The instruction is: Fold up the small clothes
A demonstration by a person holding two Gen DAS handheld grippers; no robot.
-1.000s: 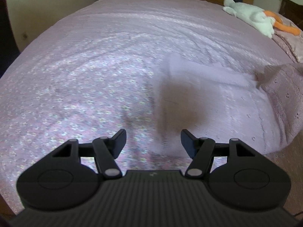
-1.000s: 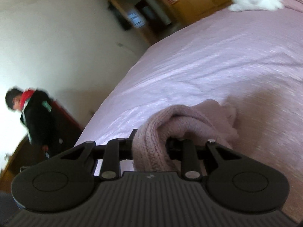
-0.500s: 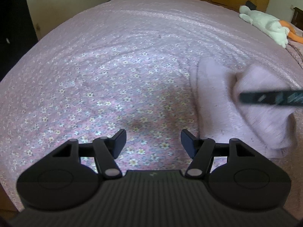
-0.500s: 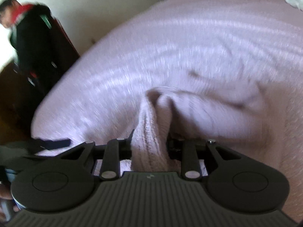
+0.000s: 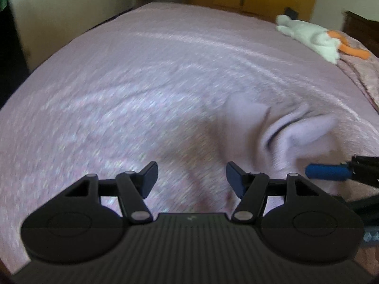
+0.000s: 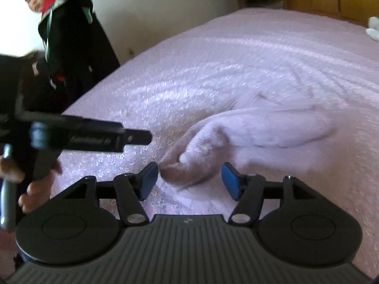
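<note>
Clearly, both of our grippers were spread wide and held nothing. From the left wrist camera we saw our left gripper (image 5: 190,177) hanging above the bedspread (image 5: 123,90), which was pink with a small flower print, and its two dark fingers stood well apart with only the cover between them. The small pale lilac knitted garment (image 5: 279,132) lay on the bed at about 2 o'clock from this gripper, crumpled, with one fold standing up like a ridge; the picture was blurred, so we could not tell which part of the garment it was. At 3 o'clock a blue pad of the other tool came into this view from the edge, just beside the garment. Far at 1 o'clock a white soft toy (image 5: 310,39) with orange parts lay near the end of the bed. From the right wrist camera we saw our right gripper (image 6: 189,179) also fully open, its blue-padded fingers (image 6: 229,181) on either side of a rounded fold of the garment (image 6: 248,137), near it, but not pressing it, and we could not tell if the left pad touched the cloth. The rest of the garment stretched away toward 1 o'clock, flat on the cover. At 9 o'clock the body of the left tool crossed the view, with a hand (image 6: 33,194) under it. At 11 o'clock a person (image 6: 68,47) in a dark coat with red at the neck stood beside the bed.
</note>
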